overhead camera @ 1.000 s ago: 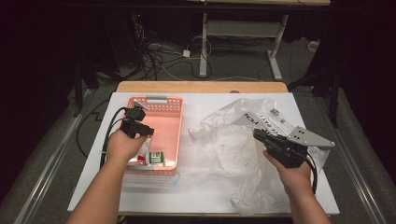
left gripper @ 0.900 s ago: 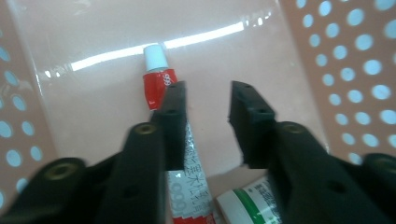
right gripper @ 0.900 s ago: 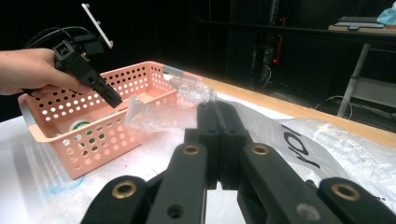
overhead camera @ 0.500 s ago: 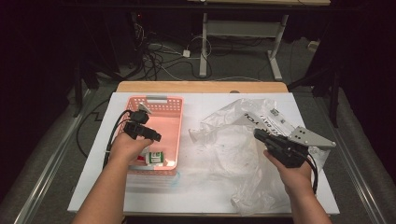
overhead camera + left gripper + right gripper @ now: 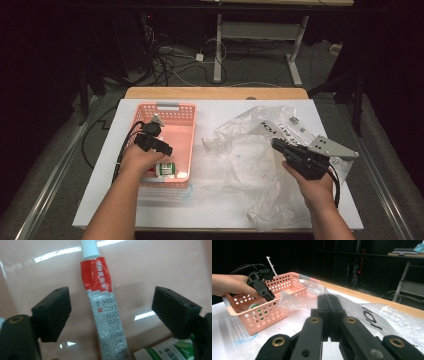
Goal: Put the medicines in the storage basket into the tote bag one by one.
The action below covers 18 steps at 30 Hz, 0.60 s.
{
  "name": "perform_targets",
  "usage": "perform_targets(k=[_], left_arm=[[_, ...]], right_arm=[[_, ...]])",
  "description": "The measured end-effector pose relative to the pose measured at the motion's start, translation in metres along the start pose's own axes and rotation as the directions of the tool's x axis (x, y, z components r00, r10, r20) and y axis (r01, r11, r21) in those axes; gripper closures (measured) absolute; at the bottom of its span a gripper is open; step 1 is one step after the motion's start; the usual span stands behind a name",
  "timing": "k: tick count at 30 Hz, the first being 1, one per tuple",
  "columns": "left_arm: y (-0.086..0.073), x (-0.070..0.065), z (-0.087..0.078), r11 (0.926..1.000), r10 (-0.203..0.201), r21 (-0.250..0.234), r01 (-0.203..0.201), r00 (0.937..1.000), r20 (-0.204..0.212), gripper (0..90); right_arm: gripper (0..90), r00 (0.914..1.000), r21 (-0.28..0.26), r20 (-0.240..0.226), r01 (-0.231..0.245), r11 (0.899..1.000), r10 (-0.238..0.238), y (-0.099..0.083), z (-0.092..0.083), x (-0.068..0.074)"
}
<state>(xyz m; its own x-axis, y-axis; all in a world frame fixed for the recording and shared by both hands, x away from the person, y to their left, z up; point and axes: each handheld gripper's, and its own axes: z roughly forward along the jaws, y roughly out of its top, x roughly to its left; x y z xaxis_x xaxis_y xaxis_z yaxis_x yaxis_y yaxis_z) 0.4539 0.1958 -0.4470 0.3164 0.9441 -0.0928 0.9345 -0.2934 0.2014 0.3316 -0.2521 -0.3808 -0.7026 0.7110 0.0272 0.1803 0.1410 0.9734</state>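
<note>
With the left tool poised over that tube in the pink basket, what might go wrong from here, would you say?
1. The left tool has just been opening; its jaws straddle the red-and-silver ointment tube without touching it. The tube looks slim and soft, so a squeeze may crumple it or let it slip.
2. The green-and-white box lies close to one jaw and could get nudged or pinched along.
3. The pink plastic basket may slide if bumped.

arms: bare, sleeveless | fingers [image 5: 53, 312]: black, blocky | screws: brass | cables: black
</note>
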Motion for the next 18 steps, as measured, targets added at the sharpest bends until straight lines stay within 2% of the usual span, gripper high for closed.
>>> perform_targets(k=[2, 7, 10, 14, 17, 18], left_arm=[[-0.0002, -0.0008, 0.002, 0.9999, -0.001, 0.017, 0.002, 0.9998, -0.017, 23.5], [-0.0012, -0.0006, 0.0008, 0.9999, -0.009, 0.011, 0.01, 0.9993, -0.037, 30.8], [-0.0027, -0.0021, -0.001, 1.0, 0.002, -0.004, -0.002, 0.9994, -0.035, 45.8], [-0.0032, -0.0023, -0.0022, 0.9999, 0.015, -0.006, -0.016, 0.9993, -0.033, 57.5], [-0.0023, -0.003, -0.0024, 1.0, 0.003, -0.003, -0.003, 0.9994, -0.035, 65.9], [-0.0021, -0.0031, -0.0023, 1.0, 0.002, -0.006, -0.002, 0.9995, -0.033, 66.0]], right_arm=[[90.0, 1.0, 0.001, 0.0, 0.002, 1.0, -0.002, -0.0004, 0.0004, -0.0002], [90.0, 1.0, 0.004, -0.001, 0.001, 1.0, -0.001, -0.0006, 0.0005, 0.0003], [90.0, 1.0, 0.004, -0.001, 0.002, 1.0, -0.002, -0.0008, 0.0006, 0.0006], [90.0, 1.0, 0.005, -0.001, 0.002, 1.0, -0.002, -0.0008, 0.0013, 0.0012], [90.0, 1.0, 0.004, -0.003, 0.002, 1.0, -0.002, -0.0007, 0.0011, 0.0015], [90.0, 1.0, 0.003, -0.003, 0.004, 1.0, -0.004, -0.0006, 0.001, 0.0015]])
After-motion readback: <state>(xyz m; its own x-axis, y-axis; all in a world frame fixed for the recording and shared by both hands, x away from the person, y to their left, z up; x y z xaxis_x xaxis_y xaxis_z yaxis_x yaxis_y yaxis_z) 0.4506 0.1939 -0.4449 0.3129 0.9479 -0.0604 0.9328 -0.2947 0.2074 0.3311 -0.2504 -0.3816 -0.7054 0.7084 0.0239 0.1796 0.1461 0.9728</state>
